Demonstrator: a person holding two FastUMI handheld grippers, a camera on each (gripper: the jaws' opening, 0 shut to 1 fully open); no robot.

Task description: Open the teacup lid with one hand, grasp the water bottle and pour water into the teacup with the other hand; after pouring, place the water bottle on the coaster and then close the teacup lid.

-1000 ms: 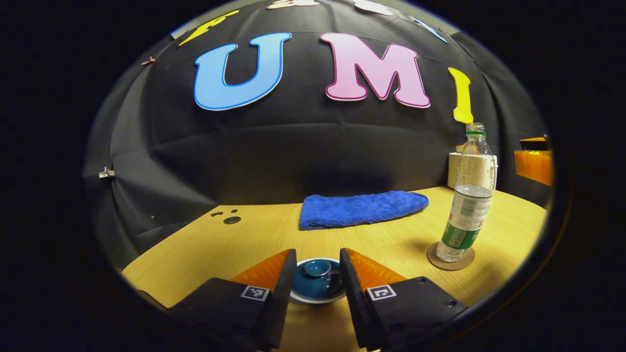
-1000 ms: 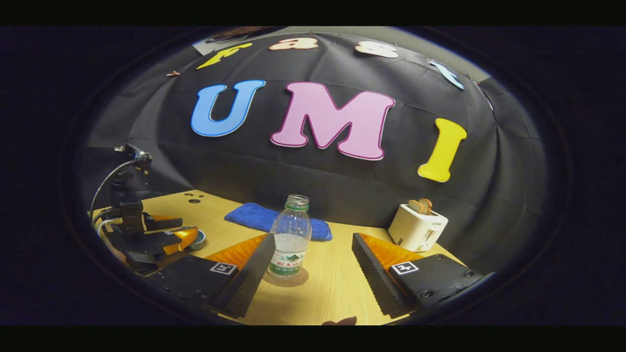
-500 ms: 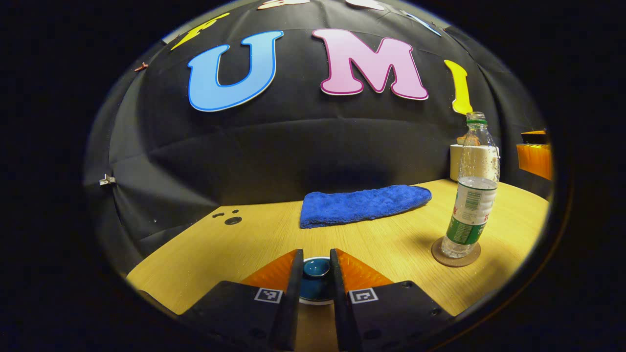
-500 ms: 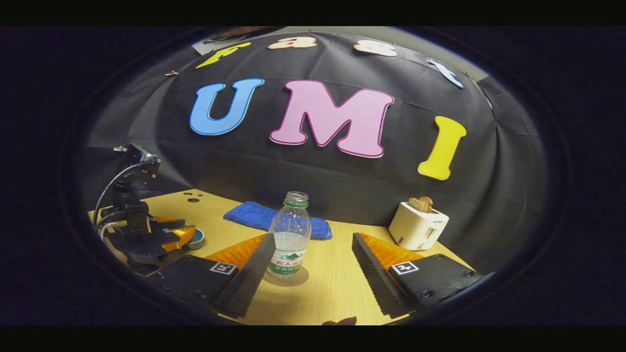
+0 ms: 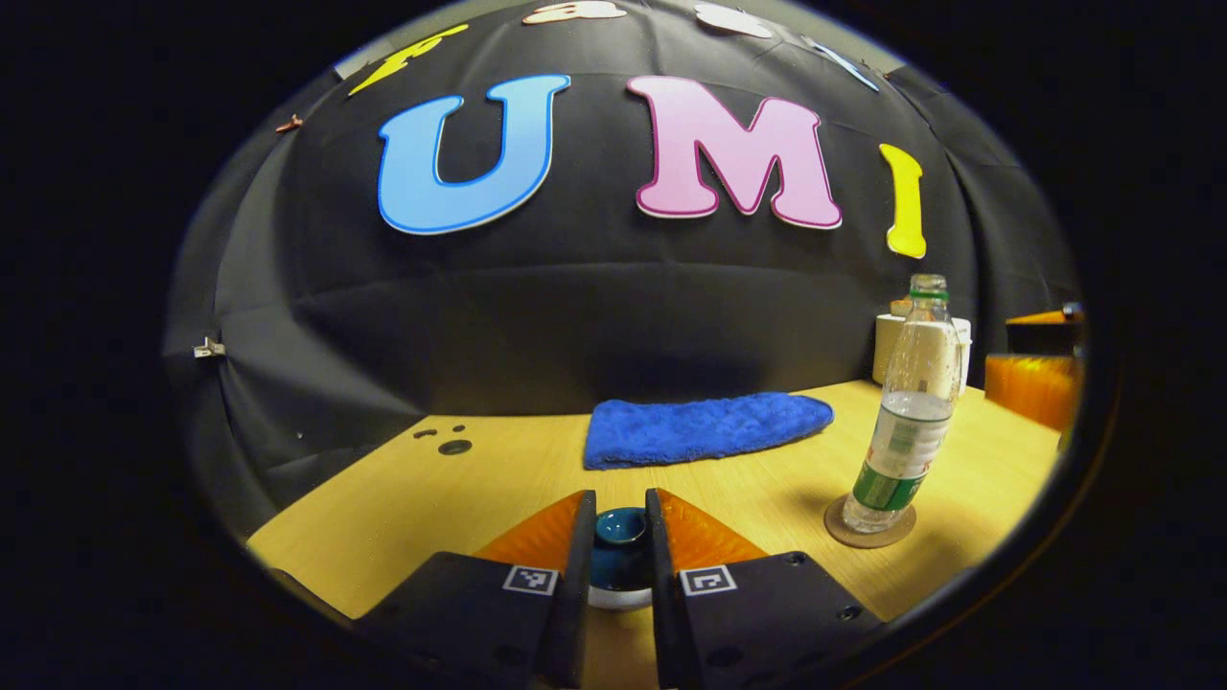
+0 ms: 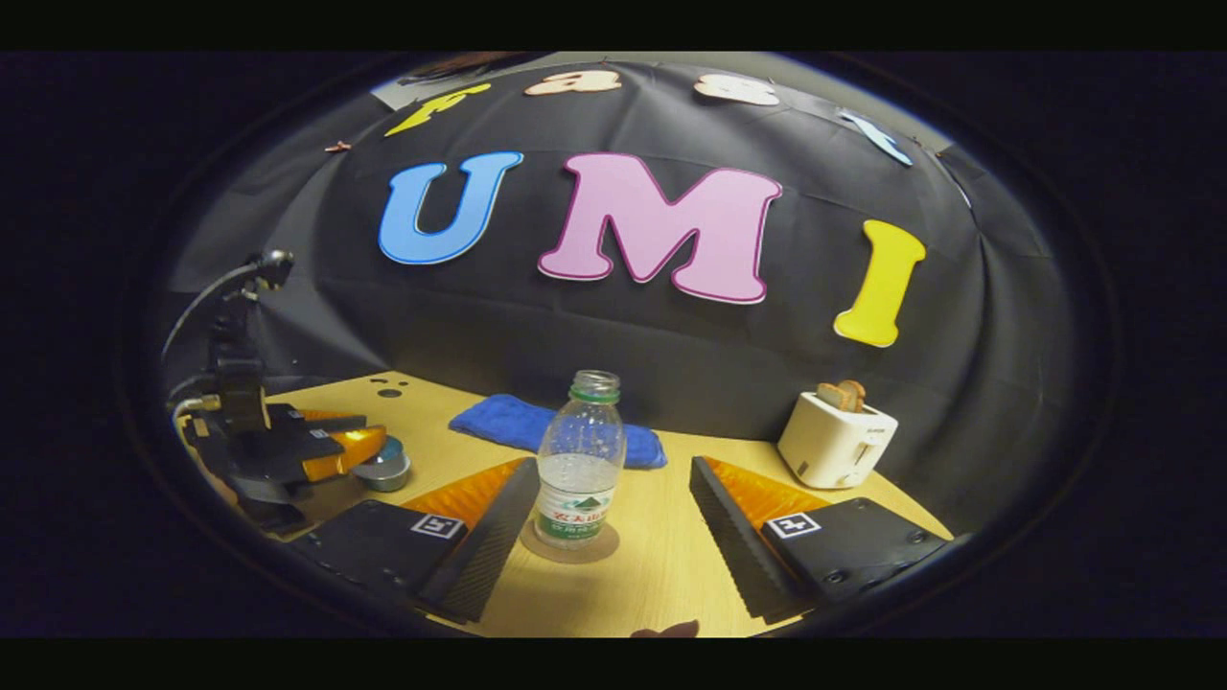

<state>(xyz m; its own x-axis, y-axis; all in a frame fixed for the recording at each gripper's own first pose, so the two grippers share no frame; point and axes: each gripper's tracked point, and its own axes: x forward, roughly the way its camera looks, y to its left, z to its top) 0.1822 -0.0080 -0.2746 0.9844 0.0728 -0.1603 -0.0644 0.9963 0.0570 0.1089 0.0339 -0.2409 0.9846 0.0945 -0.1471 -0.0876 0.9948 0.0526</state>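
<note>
A teal teacup lid with a round knob sits on the teacup at the near left of the wooden table. My left gripper is shut on the lid, one finger on each side of the knob; whether the lid is lifted off the cup cannot be told. A clear water bottle, uncapped and partly full, stands upright on a round brown coaster. My right gripper is open just short of the bottle, which stands nearer its left finger. The left gripper also shows at the left of the right gripper view.
A folded blue cloth lies at the back of the table by the wall. A white toaster with toast in it stands at the back right. Small holes mark the table's far left. The right gripper's finger shows beyond the bottle.
My left gripper's fingers have closed from wide apart onto the lid and then tilted up a little. The right gripper has edged slightly closer to the bottle, still open.
</note>
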